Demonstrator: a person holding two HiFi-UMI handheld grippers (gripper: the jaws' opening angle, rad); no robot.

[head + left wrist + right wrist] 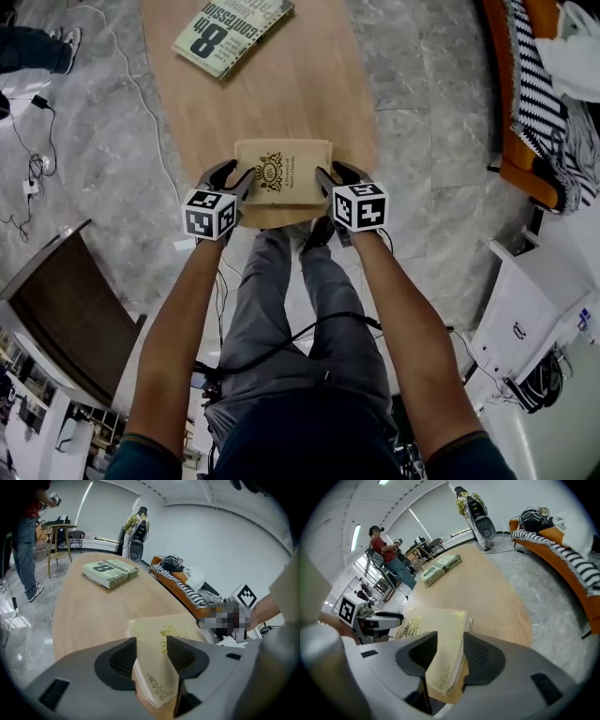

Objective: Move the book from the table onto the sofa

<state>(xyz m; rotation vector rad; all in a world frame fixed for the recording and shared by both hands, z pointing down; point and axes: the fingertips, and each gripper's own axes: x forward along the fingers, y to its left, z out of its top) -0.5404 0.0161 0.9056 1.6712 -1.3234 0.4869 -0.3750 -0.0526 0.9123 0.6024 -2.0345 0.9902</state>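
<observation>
Cream-covered, the book is lying at the near edge of the worktop. My forearms are reaching forward and down. My left hand-held gripper and right hand-held gripper are each straddling a near corner, jaws apart. Its gold crest is staying unreadable. Farther off, a green book is showing "8th Confession". The orange sofa is standing well apart.
</observation>
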